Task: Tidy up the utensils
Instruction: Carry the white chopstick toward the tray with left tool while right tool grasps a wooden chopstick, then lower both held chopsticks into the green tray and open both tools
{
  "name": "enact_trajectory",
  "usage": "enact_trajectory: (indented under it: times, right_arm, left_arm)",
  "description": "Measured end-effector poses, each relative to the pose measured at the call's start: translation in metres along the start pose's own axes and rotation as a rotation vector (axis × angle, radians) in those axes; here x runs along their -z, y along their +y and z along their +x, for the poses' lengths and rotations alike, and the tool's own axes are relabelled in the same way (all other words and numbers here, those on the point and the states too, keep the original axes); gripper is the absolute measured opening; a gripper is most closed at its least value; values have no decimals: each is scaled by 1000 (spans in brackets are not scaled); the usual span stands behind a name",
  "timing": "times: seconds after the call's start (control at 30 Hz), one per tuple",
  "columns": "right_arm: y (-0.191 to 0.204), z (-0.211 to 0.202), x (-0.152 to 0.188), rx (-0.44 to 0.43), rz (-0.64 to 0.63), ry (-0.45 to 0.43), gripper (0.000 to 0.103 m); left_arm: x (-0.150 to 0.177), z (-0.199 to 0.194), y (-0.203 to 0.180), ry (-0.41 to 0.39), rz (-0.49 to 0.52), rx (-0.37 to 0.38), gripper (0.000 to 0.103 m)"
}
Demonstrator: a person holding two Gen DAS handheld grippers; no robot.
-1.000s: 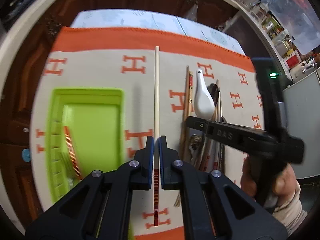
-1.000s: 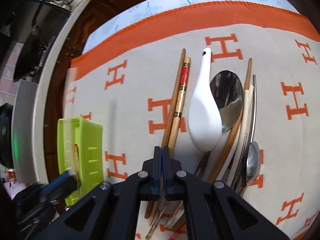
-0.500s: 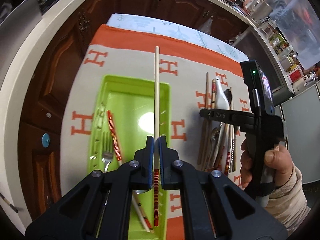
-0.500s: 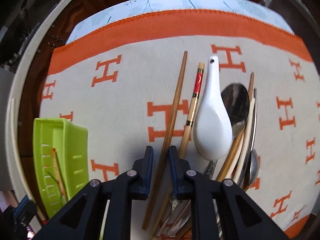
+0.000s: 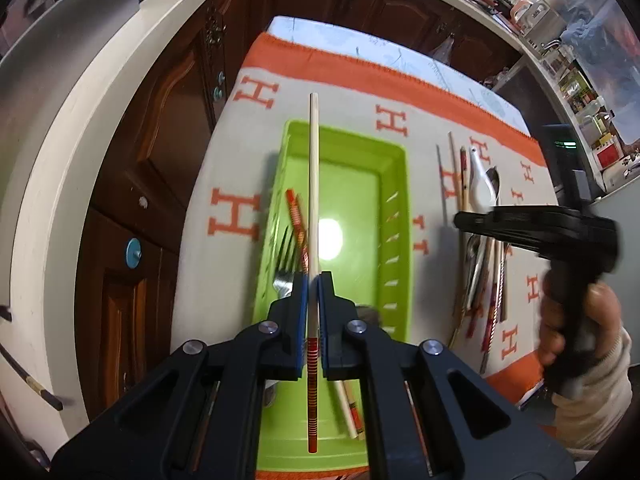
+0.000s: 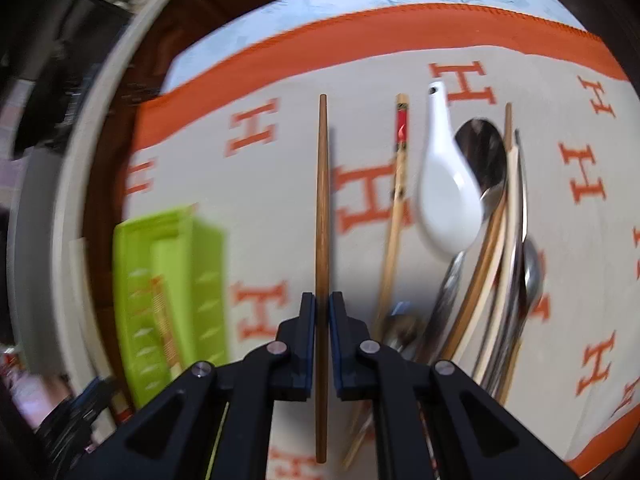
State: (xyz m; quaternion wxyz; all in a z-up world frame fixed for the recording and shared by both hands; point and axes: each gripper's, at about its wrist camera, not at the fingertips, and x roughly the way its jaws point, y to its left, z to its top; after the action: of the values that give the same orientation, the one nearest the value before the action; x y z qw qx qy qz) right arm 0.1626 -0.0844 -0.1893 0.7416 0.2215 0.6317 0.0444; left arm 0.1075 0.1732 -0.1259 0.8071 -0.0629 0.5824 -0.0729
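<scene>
The right gripper (image 6: 319, 312) has clamped and lifted a brown chopstick (image 6: 322, 200) (previously lying flat).

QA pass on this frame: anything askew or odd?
Only the striped chopstick already in the green plastic tray: it lies diagonally beside the metal fork. Both grippers hold their chopsticks straight; nothing spilled or damaged.

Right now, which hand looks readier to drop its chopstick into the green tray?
The left. Its gripper already holds the pale chopstick directly over the green tray, while the right gripper holds the brown chopstick off beside the tray.
</scene>
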Motion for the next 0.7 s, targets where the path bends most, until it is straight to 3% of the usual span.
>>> enact_trajectory:
  times: [0.13, 0.3, 0.7]
  right_arm:
    - [25, -22, 28, -110, -55, 4, 7]
    - [57, -41, 54, -178, -136, -1, 7]
    - [85, -21, 77, -174, -203, 46, 7]
  left_arm:
    - [10, 6, 7, 22, -7, 9, 3]
    - [14, 5, 7, 15, -2, 17, 3]
    - [12, 5, 8, 27, 11, -16, 3]
